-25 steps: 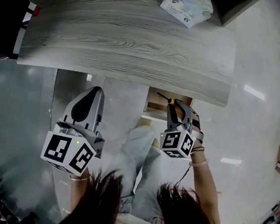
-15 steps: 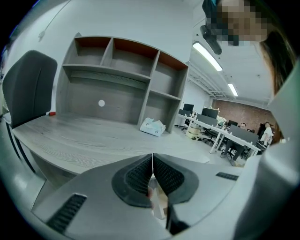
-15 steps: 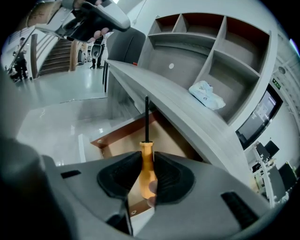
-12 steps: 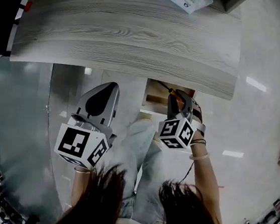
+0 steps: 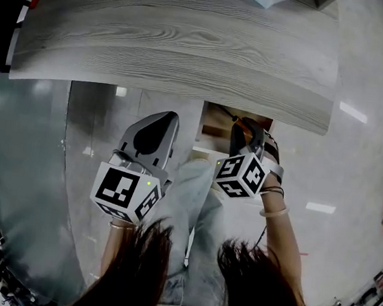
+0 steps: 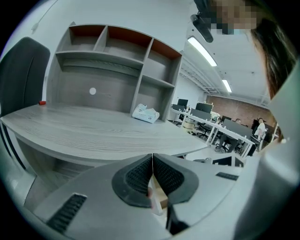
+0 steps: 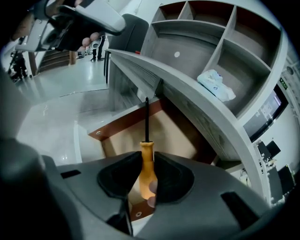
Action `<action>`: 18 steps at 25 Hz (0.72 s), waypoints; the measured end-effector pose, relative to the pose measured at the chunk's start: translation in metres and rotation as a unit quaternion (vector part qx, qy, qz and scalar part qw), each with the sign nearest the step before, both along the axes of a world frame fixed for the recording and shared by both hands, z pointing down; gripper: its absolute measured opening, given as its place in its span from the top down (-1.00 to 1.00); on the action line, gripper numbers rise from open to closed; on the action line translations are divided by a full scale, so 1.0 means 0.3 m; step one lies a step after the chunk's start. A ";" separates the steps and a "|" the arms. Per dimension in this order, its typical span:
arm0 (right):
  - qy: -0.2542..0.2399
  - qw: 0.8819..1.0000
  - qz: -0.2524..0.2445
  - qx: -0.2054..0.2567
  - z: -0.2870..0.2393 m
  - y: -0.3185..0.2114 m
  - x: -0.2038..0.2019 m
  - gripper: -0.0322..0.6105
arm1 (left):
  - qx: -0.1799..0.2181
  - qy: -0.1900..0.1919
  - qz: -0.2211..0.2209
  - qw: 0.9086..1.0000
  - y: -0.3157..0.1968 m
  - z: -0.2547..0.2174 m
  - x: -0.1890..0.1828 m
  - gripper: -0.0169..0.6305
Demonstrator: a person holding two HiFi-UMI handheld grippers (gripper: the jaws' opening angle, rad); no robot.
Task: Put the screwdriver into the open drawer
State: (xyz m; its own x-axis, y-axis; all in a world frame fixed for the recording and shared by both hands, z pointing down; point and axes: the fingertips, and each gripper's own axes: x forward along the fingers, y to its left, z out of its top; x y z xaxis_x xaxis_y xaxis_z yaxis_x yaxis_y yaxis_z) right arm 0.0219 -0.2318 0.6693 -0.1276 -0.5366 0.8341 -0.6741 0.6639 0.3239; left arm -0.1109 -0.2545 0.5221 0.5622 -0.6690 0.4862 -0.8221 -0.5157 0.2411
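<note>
The left gripper (image 5: 161, 119) has travelled up and to the right in the head view since a second ago, so its nose now sits close under the desk (image 5: 176, 50) edge, just left of the open drawer (image 5: 212, 128). The right gripper (image 5: 247, 126) has barely shifted and stays over the drawer's right part. The tissue packet that lay in full view on the desk has slid almost out of the top of the head view.

In the right gripper view the jaws of the right gripper (image 7: 146, 161) pinch the orange handle of the screwdriver (image 7: 146, 164). The tool's long axis runs straight along the jaws: handle at the gripper, thin dark shaft pointing forward and away from the person, toward the back of the drawer (image 7: 121, 126) and the underside of the desk. The shaft lies over the drawer's pale floor, inside its brown rim. It looks to be held above that floor and not resting on it, though the angle does not settle this. In the head view the screwdriver (image 5: 235, 119) slants up and to the left, its tip at the shadowed desk edge.

The left gripper (image 6: 152, 161) has its ribbed pads pressed together with nothing between them (its own view looks over the desk top). That view shows the shelf unit (image 6: 117, 61) behind the desk, the tissue packet (image 6: 146, 113) at its foot, and a dark chair (image 6: 21, 75) at the left.
</note>
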 end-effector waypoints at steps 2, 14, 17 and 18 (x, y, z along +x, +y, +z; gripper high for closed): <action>0.002 1.000 0.002 -0.007 0.012 -0.002 -0.002 0.59 | -0.001 -0.001 0.005 1.000 0.007 0.023 0.010 0.89; 0.018 0.999 0.012 -0.047 0.115 0.000 0.003 0.59 | -0.025 0.013 0.022 0.999 0.045 0.144 0.056 0.89; 0.025 0.998 0.015 -0.061 0.138 0.000 0.013 0.59 | -0.031 0.015 0.027 0.999 0.050 0.164 0.063 0.89; 0.027 0.997 0.016 -0.065 0.144 0.000 0.015 0.59 | -0.033 0.017 0.028 0.999 0.051 0.168 0.065 0.89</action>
